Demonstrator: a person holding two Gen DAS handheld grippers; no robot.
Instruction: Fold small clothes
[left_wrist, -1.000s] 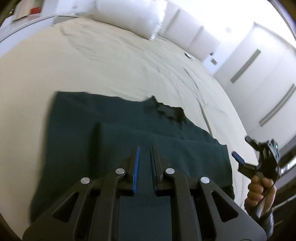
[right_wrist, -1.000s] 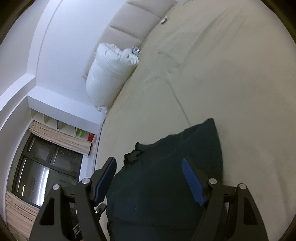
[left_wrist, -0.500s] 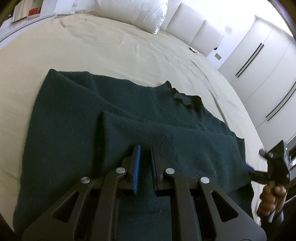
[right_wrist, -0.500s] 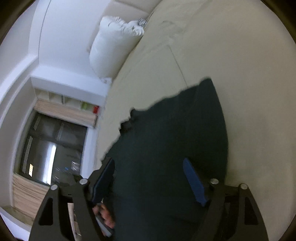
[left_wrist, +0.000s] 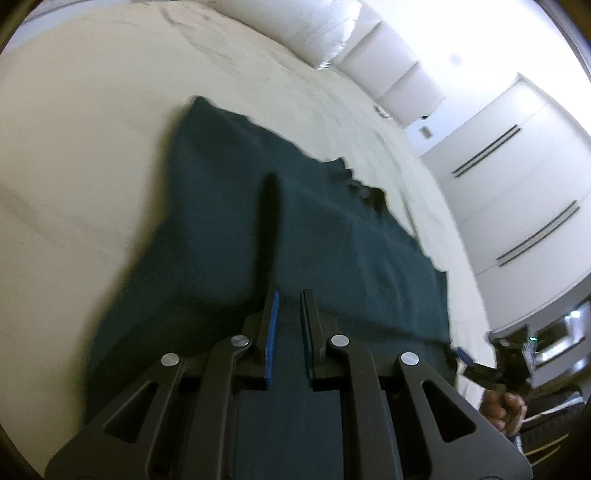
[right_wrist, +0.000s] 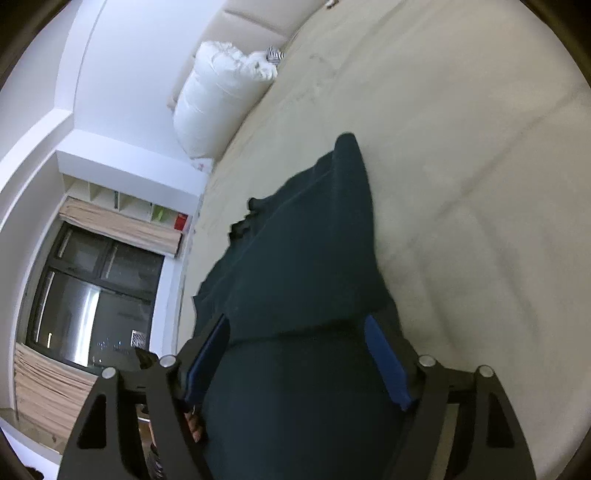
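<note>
A dark green knit garment (left_wrist: 295, 236) lies spread on the beige bed (left_wrist: 92, 129), with a folded flap across its near half. My left gripper (left_wrist: 288, 314) is nearly shut, its jaws pinching the garment's near edge. The right gripper shows at the left wrist view's lower right (left_wrist: 476, 365), at the garment's corner. In the right wrist view the garment (right_wrist: 317, 240) fills the middle, and my right gripper (right_wrist: 295, 350) has its jaws wide apart with the cloth between them.
A white pillow (right_wrist: 218, 96) lies at the head of the bed by the padded headboard (left_wrist: 391, 70). White wardrobe doors (left_wrist: 517, 166) stand beside the bed. A window (right_wrist: 85, 295) and shelves are at the far side.
The left camera has pulled back and tilted, so the garment looks farther and narrower. The right gripper has moved down to the garment's near corner. Both views are blurred by motion.
</note>
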